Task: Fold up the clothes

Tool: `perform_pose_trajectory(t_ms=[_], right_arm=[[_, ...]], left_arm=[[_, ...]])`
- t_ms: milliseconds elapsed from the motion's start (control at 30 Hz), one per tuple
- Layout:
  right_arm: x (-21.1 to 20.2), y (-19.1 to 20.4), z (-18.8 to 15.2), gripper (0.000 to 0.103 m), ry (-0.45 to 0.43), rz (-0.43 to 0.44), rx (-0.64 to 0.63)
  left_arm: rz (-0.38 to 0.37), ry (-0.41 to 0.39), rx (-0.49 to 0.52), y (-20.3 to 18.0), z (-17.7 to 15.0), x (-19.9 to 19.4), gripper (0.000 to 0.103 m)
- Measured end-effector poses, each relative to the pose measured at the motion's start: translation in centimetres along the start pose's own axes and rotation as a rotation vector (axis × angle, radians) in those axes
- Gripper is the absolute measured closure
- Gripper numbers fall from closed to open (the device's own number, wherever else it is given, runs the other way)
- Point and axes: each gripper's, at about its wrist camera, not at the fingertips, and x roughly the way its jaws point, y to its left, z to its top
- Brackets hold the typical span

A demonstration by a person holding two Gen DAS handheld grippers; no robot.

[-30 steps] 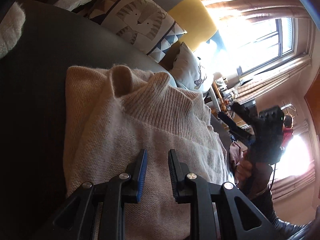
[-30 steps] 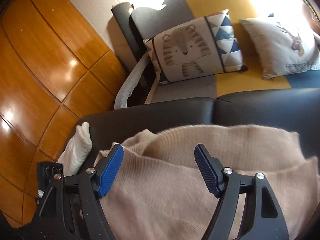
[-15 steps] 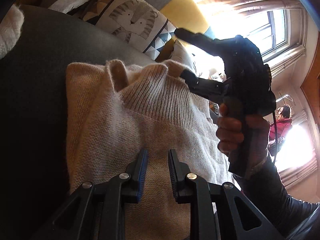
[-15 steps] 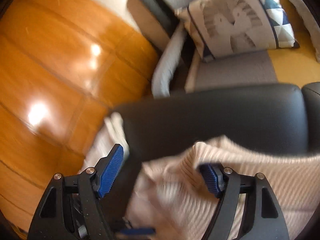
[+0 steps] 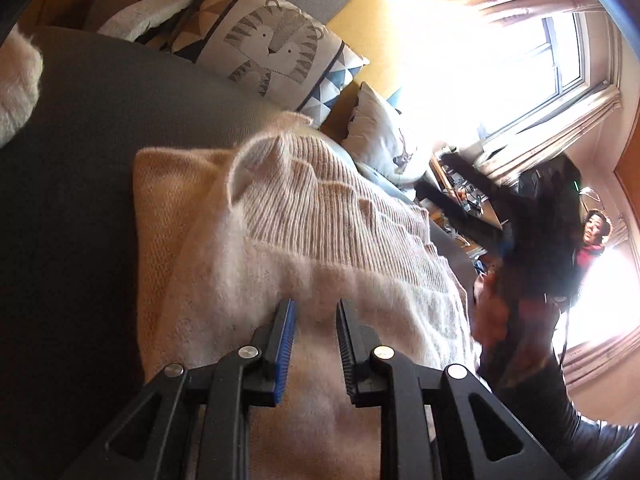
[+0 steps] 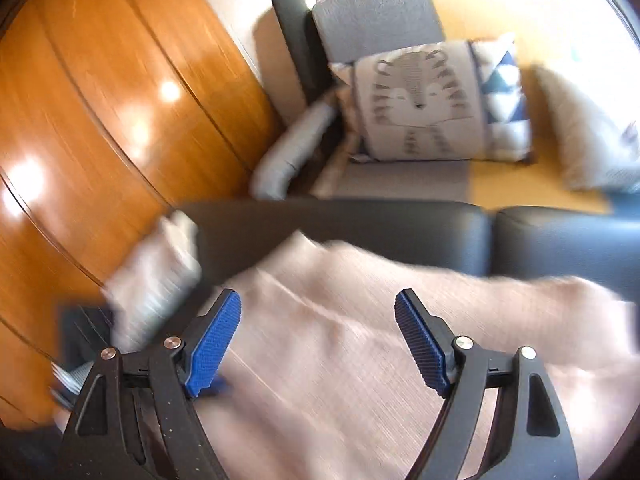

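Your sweater [image 5: 304,248] lies on a dark sofa [image 5: 80,128], tiger pillow [image 5: 272,52] upper centre. Left hand-held gripper [image 5: 314,316] narrowly parted, pinching nothing; right hand-held gripper [image 6: 318,312] spread, opening, empty.

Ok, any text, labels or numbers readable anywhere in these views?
None readable.
Small pillow: a faint printed line under its deer picture, too small and blurred to read.
Tiger pillow: picture only, no words.
Sweater: no label showing.
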Motion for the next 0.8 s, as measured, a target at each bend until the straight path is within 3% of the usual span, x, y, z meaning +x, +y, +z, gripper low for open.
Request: perform_pose_trajectory(t_ms=[167,200,333,433,500,667,800], right_arm=[[-2.3,0.9,-5.3,0.021,0.039,-0.266,-0.15],[-2.8,0.7,-6.2,0.021,0.04,-0.281,-0.136],[-4.1,-1.3,-9.0,0.021,0.074,-0.311,-0.113],[-3.8,-2.6,-10.5,0.021,0.109,-0.356,-0.13],[-4.0,-3.2,-11.0,0.019,0.08,-0.338,-0.134],[-5.4,-3.7,-10.9,0.019,0.041,-0.325,-0.108],[-9.6,-4.4,-11.5,0.019,-0.067,-0.352,-0.045]], left_arm=[[0.047,-0.034,0.021,-0.5,1.1,0.5,0.082],[0.069,-0.033,0.013,-0.2,1.2,0.7,0.082],[0.064,-0.054,-0.047,1.2,0.7,0.3,0.082],[0.108,-0.076,-0.033,1.7,0.1,-0.2,0.084],[0.156,-0.087,-0.016,2.2,-0.2,-0.4,0.086],[0.16,-0.084,-0.044,3.0,-0.2,-1.2,0.094],[0.154,-0.089,0.0,1.0,-0.4,-1.9,0.084]])
